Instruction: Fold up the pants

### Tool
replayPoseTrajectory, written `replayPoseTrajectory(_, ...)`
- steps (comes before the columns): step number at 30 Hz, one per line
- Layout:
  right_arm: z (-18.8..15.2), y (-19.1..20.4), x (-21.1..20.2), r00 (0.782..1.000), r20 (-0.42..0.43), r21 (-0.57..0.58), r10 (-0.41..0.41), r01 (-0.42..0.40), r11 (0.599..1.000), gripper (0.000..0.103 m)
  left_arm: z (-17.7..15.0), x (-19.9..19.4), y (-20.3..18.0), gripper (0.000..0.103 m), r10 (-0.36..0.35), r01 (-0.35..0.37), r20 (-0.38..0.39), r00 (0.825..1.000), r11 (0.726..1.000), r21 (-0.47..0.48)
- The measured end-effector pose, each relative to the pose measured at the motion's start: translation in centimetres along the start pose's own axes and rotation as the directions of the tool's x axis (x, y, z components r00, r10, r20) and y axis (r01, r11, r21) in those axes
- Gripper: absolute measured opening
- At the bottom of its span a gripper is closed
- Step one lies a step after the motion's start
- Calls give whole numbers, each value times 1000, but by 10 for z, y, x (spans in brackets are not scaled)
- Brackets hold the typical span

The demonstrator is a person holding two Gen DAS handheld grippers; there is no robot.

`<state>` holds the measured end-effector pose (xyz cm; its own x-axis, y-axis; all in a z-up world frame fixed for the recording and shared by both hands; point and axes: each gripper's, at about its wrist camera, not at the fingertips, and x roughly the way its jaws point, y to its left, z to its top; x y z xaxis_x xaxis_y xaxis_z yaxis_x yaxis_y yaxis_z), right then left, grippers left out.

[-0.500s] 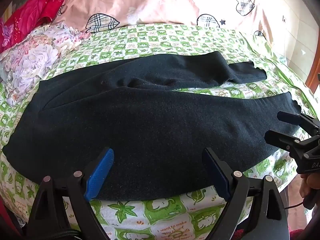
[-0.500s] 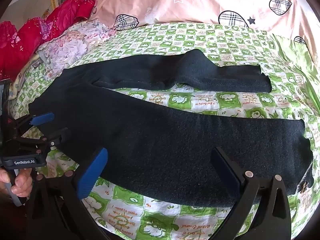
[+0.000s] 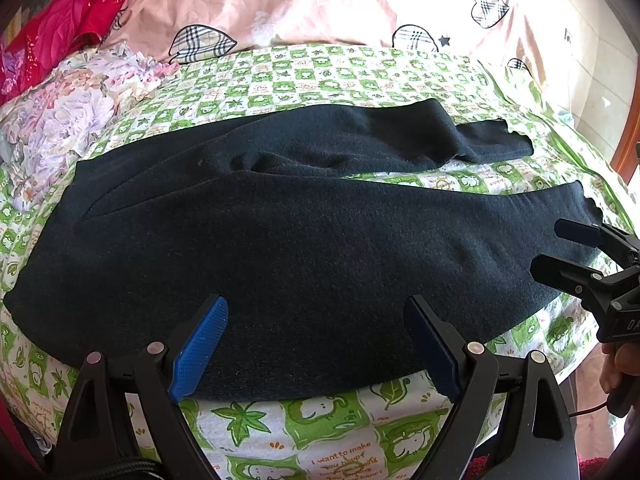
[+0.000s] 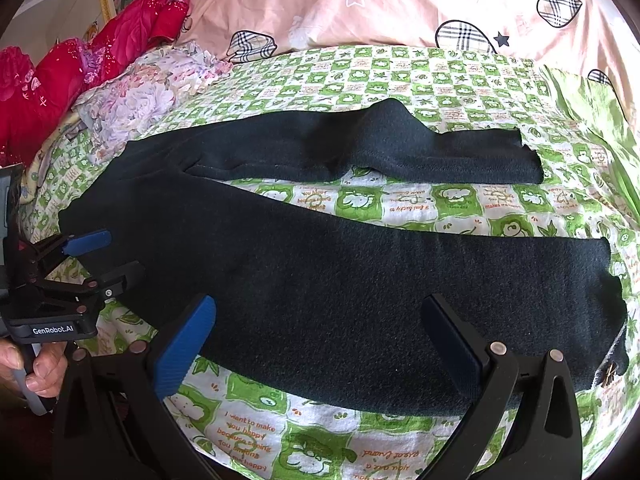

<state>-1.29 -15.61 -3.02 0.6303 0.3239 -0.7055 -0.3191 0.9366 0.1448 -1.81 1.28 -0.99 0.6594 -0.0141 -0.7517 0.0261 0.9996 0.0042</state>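
Note:
Black pants [image 3: 304,240] lie flat across the bed, waist at the left, two legs spread apart toward the right; they also show in the right wrist view [image 4: 360,280]. My left gripper [image 3: 316,340] is open and empty, hovering over the near edge of the waist and thigh part. My right gripper [image 4: 320,344] is open and empty over the near leg. The right gripper also shows in the left wrist view [image 3: 568,248], near the near leg's cuff. The left gripper shows in the right wrist view [image 4: 108,256], at the waist end.
The bed has a green and white patterned sheet [image 3: 320,80]. A pink quilt with plaid hearts [image 3: 320,0] lies at the back. A floral pillow [image 3: 60,120] and red bedding [image 3: 60,28] are at the back left. The bed's front edge is just below the grippers.
Both grippers have barely moved. The pants lie as before.

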Motion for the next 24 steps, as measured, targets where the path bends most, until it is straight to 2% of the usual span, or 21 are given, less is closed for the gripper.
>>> replayPoseTrajectory(12,5,-6,-3,1000,3,-1,-4,4,1000,103,3,-1,-2,91,-12,12,-3,1000,1000,4)
replayPoseTrajectory(16,3,-6,-3,999,34,-3,-3,3,1000,103,4,1,-4,91,-15,15,-8,1000,1000,10)
replayPoseTrajectory(24,5,-6,-2,1000,17,14,10,-10,1000,103,6,5,-4,91,-22,22,-21,1000,1000,14)
